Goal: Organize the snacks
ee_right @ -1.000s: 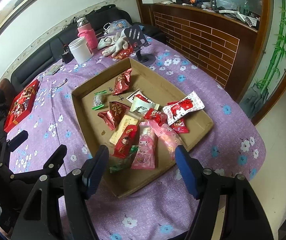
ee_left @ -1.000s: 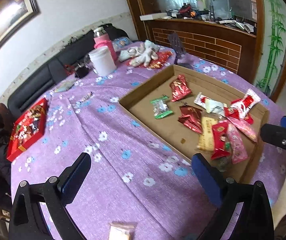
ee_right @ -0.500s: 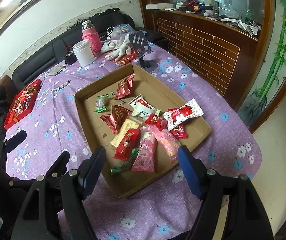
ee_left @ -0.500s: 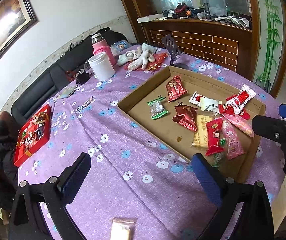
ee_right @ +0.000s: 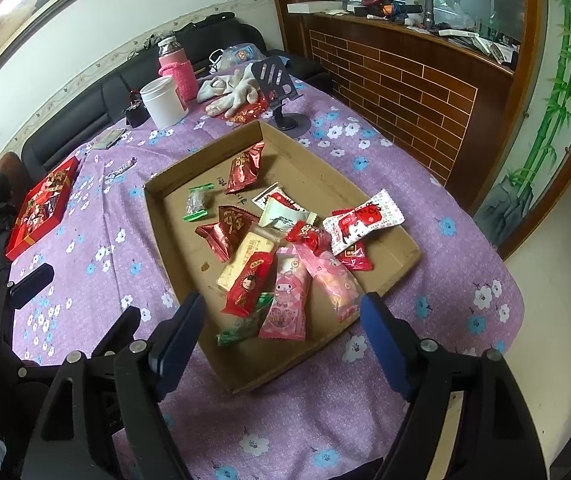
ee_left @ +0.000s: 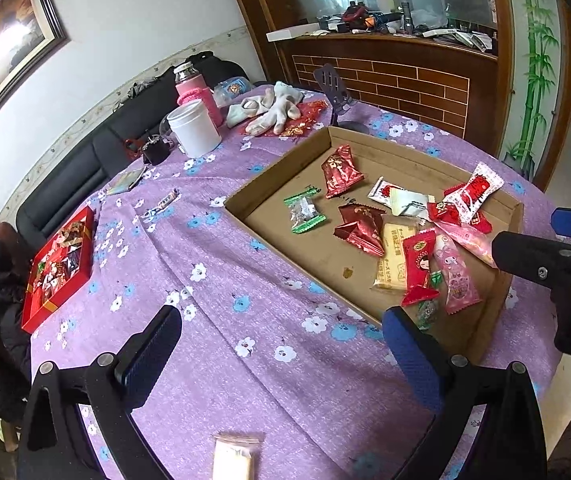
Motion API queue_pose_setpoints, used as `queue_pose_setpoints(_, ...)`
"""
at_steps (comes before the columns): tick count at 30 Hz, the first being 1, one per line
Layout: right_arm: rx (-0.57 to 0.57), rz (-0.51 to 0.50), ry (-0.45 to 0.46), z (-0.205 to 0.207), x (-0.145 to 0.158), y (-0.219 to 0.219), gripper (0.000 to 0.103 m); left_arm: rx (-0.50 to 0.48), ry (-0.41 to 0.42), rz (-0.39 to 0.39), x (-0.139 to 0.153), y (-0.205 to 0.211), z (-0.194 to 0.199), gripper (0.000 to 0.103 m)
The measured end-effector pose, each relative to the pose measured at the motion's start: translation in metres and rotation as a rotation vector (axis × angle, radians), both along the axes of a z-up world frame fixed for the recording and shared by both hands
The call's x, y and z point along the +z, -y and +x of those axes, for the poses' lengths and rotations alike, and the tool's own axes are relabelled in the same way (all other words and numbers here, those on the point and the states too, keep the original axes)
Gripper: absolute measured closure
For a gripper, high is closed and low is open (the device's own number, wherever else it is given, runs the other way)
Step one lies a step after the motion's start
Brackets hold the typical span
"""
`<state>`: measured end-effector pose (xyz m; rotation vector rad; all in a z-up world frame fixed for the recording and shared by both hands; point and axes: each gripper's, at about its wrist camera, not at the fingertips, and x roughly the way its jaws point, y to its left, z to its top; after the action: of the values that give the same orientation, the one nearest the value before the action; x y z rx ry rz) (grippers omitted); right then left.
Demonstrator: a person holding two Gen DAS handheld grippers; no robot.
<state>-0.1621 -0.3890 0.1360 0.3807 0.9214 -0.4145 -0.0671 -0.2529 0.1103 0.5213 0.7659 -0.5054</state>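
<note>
Left wrist view shows us hovering over the counter (ee_left: 213,360), our left gripper (ee_left: 281,344) with jaws spread wide and nothing between them. From the right wrist view, our right gripper (ee_right: 281,332) hangs just above the near edge of the cardboard tray (ee_right: 157,216), jaws likewise released and empty.

The snacks lie loose in that tray: a red doll-print packet (ee_right: 247,286) overlapping a yellow biscuit bar (ee_right: 245,254), a pink bunny pouch (ee_right: 287,300) beside them, a green-ended candy (ee_right: 198,202) apart to the left. One pale packet (ee_left: 233,456) sits outside the tray, at the bottom edge of the left view.

We judge these wrappers light, crinkly and slick, their contents probably crushable, so a pinch across the flat sealed end or the middle of a packet seems safest.

That pale packet is cut off by the frame, a green wrapper hides partly under the red one, and printed labels are too small to read.
</note>
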Motion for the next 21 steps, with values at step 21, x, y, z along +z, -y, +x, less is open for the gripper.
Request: queue_pose_setpoints(21,0.007,0.012,-0.018,0.0043,-0.0046,-0.0002,0.024,-0.034,-0.036,-0.008,-0.0034,0.0049,-0.0014,0.001)
